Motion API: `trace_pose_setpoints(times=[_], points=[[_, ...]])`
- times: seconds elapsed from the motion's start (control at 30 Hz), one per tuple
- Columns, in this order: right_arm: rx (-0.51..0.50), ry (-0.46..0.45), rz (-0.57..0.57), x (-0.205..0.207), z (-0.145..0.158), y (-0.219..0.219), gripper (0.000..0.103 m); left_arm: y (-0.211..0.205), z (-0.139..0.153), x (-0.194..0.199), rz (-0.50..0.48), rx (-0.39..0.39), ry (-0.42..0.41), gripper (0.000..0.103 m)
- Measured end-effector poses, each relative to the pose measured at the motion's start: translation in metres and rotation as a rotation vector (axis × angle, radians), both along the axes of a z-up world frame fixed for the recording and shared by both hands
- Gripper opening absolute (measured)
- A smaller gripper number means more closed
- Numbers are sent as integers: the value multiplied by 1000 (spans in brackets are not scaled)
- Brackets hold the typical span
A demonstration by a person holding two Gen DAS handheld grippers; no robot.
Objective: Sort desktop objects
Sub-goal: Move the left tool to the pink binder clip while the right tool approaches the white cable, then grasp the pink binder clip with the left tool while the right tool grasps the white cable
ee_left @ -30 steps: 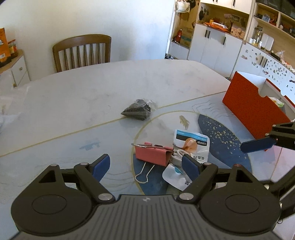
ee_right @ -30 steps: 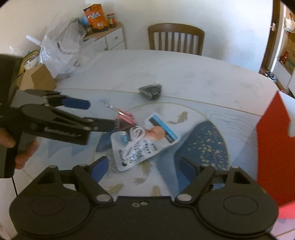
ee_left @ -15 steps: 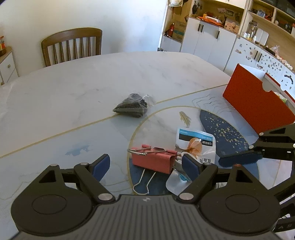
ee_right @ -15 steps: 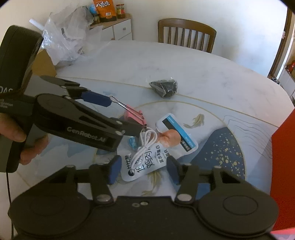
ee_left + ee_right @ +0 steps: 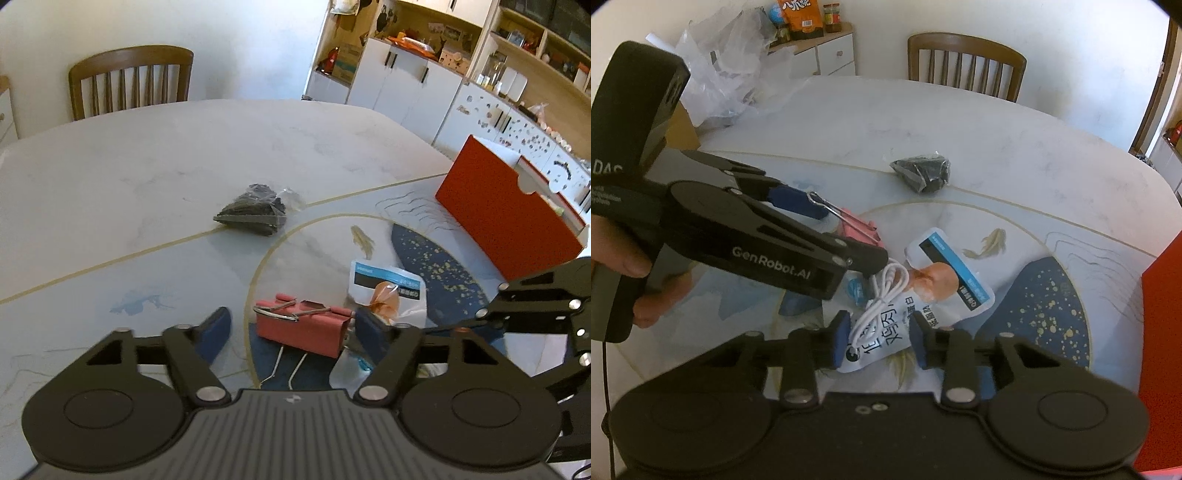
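left gripper (image 5: 293,332): jaws closing, pointed down at the table. the pink binder clip (image 5: 303,328) sits between the two blue pads; the right-hand pad is at the clip's end, the left-hand pad stands apart from it – no grip made.
right gripper (image 5: 879,339): jaws closing, narrow. the lower end of the white snack pouch (image 5: 916,295) and a loop of the white cable (image 5: 882,299) lie between the pads; whether the pads press on either cannot be told.
pink binder clip: lies on the table (image 5: 147,166) with its wire handles folded, one pair toward the camera, one across its top – just beside the pouch.
white snack pouch: flat on the table's blue-and-gold fish pattern, blue band at its far end, printed characters at its near end.
white cable: coiled on top of the pouch.
black packet (image 5: 255,214): in clear wrap, further back on the table, well apart from the clip and pouch.
red box (image 5: 506,218): open-topped, stands at the table's right edge.
person's hand (image 5: 624,266): holds the left gripper's handle, seen from the right wrist.
surroundings: wooden chair (image 5: 129,81) at the far side of the table; white cabinets (image 5: 406,85) beyond.
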State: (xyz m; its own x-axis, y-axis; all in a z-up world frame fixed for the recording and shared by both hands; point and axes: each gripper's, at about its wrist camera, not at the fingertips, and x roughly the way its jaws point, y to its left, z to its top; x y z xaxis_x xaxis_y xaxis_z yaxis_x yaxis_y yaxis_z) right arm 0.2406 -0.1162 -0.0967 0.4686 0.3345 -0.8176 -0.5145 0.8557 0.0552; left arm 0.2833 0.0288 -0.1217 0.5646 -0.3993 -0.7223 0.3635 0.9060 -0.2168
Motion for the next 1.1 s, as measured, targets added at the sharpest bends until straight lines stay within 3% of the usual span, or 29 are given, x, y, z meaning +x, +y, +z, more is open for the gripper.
trace_pose_setpoints(times=[0.1,0.23,0.8,1.1], points=[[0,1,3,0,0,0,25,-1,1,-1,-4,-10,1,53],[6,2,16,0,0,0,16,-2,2,-2,-4,-3,0,52],[65,-68,-43,-13,29,-22,11,-4,23,-28,71,18,16,51],[121,-97,-85,-29,47,-45,10,-11,43,-57,112,-9,35,51]])
